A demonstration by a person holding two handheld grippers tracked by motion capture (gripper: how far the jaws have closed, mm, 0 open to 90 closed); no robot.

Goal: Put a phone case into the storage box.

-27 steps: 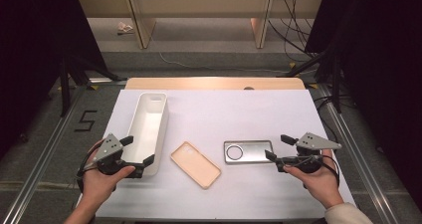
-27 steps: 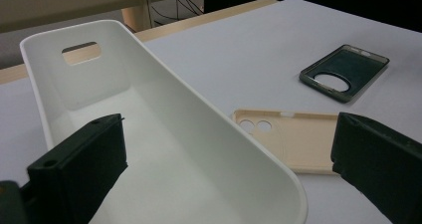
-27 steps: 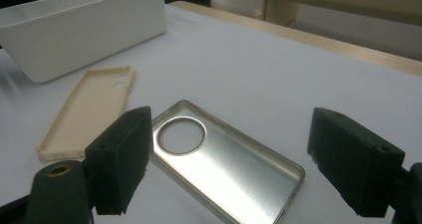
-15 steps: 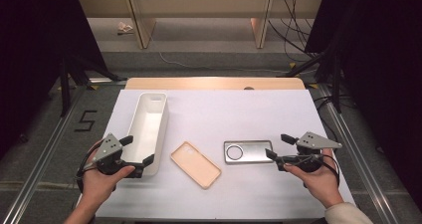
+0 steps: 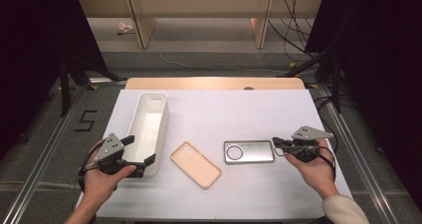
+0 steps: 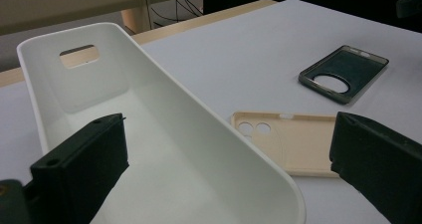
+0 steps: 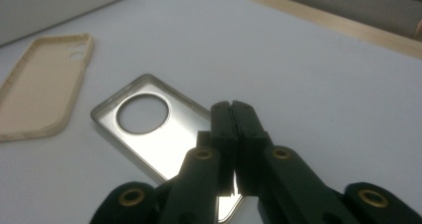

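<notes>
Step in hand, as judged: the approach before a pickup; nothing is lifted yet.

Right gripper [image 5: 276,143]: jaws pressed together, nothing between them. Tips sit at the near short edge of the grey phone case [image 5: 249,152], which lies flat on the white table cover [image 5: 239,109], open side up, round camera cutout toward the left of the high view. In the right gripper view the closed tips overlap the case's near end [image 7: 149,134]; whether they touch the rim cannot be told.

Left gripper [image 5: 139,152]: jaws wide apart, holding nothing. They straddle the near end of the white bin [image 5: 149,129]; one jaw stands over the bin's inside, the other outside its right wall, toward the beige phone case [image 5: 195,164]. No contact with the wall is evident.

The beige case lies between the bin and the grey case, slightly skewed, apart from both.

Next move, as judged: the right jaws must open before they can take the grey case's thin rim; the left could close on the bin wall to steady it.
</notes>
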